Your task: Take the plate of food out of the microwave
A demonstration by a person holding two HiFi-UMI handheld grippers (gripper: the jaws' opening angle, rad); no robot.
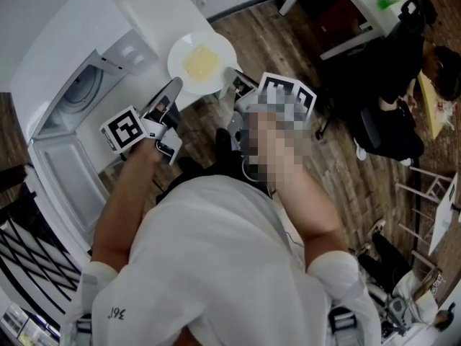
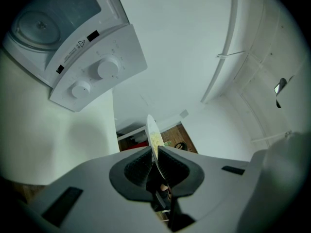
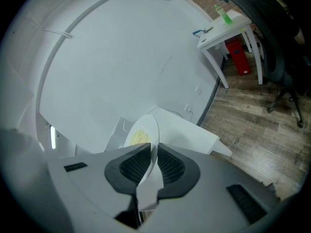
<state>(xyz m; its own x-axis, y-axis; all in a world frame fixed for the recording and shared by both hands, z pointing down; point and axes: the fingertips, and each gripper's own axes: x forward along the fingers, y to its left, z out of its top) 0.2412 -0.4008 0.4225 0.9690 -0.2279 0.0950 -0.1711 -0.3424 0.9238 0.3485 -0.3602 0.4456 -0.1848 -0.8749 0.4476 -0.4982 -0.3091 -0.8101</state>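
Plate (image 1: 202,62) out in front of me, just right of the microwave (image 1: 79,96), my left tool (image 1: 173,92) on its near-left rim, my right tool (image 1: 235,85) on its right rim, microwave door (image 1: 68,186) open at near left, table (image 1: 364,2) far right.

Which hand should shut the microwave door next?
Left, probably. Both grippers pinch the rim of the plate, but the left gripper sits on the side of the open microwave door, while the right gripper is across the plate, farther away.
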